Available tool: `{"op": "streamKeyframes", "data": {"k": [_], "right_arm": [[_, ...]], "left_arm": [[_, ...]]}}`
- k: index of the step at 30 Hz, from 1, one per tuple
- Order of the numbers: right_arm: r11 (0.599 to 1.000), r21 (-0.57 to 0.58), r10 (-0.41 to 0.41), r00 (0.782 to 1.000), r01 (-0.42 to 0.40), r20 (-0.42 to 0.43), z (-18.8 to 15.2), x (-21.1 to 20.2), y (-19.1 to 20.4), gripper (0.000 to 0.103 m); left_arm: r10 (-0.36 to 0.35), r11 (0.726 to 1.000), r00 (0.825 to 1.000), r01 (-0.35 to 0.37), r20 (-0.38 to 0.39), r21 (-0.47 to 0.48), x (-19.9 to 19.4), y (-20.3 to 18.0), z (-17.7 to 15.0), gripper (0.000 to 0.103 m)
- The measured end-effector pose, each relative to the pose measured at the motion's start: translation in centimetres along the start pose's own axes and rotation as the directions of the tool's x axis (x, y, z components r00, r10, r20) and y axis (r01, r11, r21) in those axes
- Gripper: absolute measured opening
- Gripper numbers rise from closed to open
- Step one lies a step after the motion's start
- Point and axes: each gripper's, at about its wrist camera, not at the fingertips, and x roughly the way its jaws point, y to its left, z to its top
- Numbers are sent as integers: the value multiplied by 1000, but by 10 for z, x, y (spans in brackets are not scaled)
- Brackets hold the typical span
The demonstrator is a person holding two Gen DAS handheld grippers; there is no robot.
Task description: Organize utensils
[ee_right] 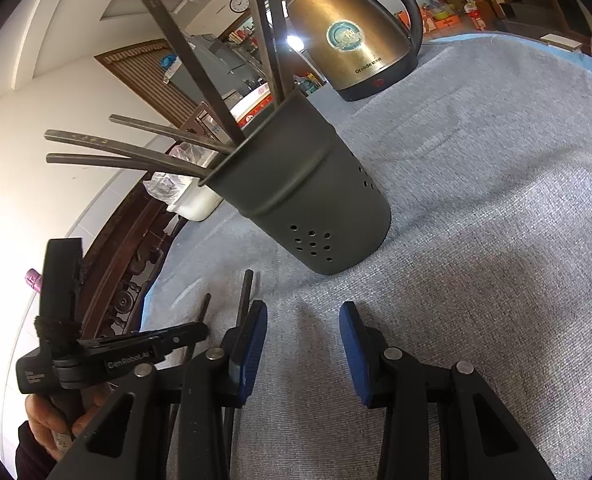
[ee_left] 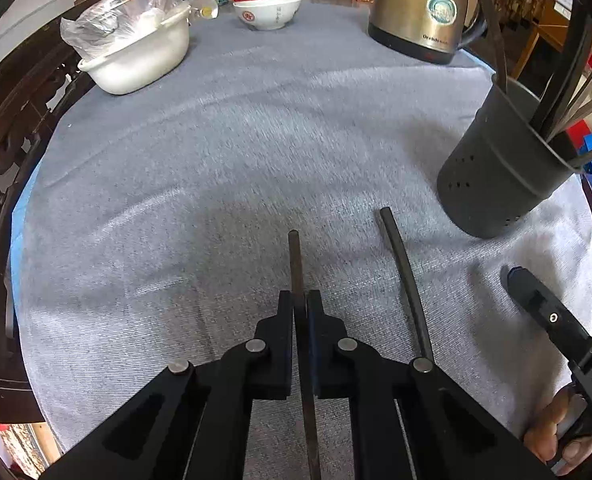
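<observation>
My left gripper [ee_left: 300,300] is shut on a dark chopstick [ee_left: 295,260] that runs forward between its fingers, low over the grey cloth. A second dark chopstick [ee_left: 404,272] lies on the cloth just to its right; it also shows in the right wrist view [ee_right: 246,296]. A dark perforated utensil holder [ee_left: 496,168] stands at the right with several chopsticks in it; in the right wrist view the holder [ee_right: 316,208] is straight ahead. My right gripper [ee_right: 302,332] is open and empty, low over the cloth in front of the holder.
A brass electric kettle [ee_left: 424,8] stands at the back right. Stacked red-and-white bowls [ee_left: 267,0] stand at the back middle. A white tub [ee_left: 136,56] with a plastic bag stands at the back left. Carved wooden chairs [ee_left: 4,152] line the table's left edge.
</observation>
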Motion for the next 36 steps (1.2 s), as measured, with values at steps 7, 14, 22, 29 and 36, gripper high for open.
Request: {"op": "streamKeyframes", "data": {"k": [7, 14, 22, 29, 36], "right_arm": [[1000, -1, -24, 999, 24, -41, 1, 6, 2, 42], [998, -53, -50, 990, 43, -133, 3, 14, 29, 43], [981, -164, -138, 972, 107, -191, 13, 34, 71, 43], [951, -238, -264, 923, 200, -279, 9, 64, 89, 41], [907, -316, -380, 867, 280, -323, 2, 85, 98, 24]], "left_arm": [[0, 1000, 1000, 0, 8, -5, -6, 6, -6, 7], [-30, 999, 1000, 30, 1, -19, -2, 11, -3, 7], [-64, 997, 998, 65, 11, -48, -3, 24, -7, 7], [-104, 990, 994, 107, 34, -87, -14, 42, -11, 7], [-135, 985, 989, 141, 68, -104, -32, 51, -15, 7]]}}
